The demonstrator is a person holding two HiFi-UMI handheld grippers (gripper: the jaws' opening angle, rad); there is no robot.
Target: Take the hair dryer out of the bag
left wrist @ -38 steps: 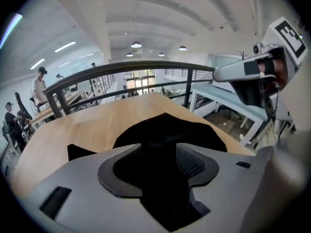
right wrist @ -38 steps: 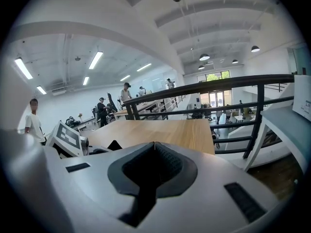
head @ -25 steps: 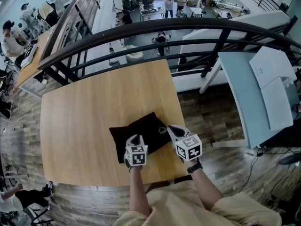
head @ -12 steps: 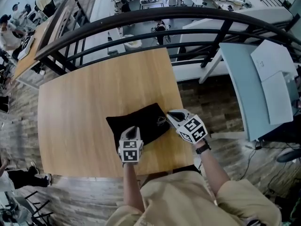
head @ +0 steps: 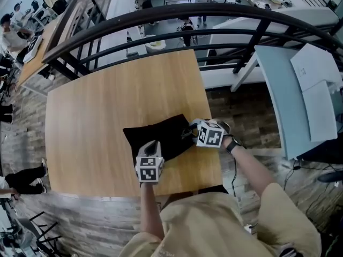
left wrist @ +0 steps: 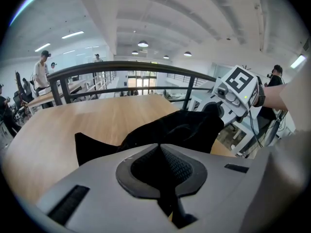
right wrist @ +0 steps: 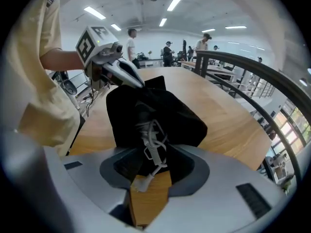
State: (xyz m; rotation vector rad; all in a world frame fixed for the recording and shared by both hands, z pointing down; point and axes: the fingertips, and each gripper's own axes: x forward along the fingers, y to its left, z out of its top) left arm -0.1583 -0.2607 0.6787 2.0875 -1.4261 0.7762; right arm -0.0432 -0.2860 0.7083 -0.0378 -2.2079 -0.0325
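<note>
A black cloth bag (head: 161,134) lies on the wooden table (head: 102,100) near its front edge. The hair dryer itself is hidden; only a bundled white cord (right wrist: 152,147) shows at the bag's (right wrist: 155,113) open end. My left gripper (head: 152,145) is shut on the bag's near corner, and black fabric (left wrist: 180,127) fills its closed jaws (left wrist: 163,165). At the bag's right end my right gripper (head: 191,131) has just been opening its jaws. They stand apart (right wrist: 153,176) with the white cord hanging loosely between them.
A black railing (head: 161,23) curves round the table's far side. A grey desk (head: 300,90) with papers stands to the right, across a strip of wood floor. The table's right edge runs just beyond the right gripper. People work at desks far below and to the left.
My right gripper has rolled over and dropped down to the bag's right end. The left gripper stays on the bag's near corner.
</note>
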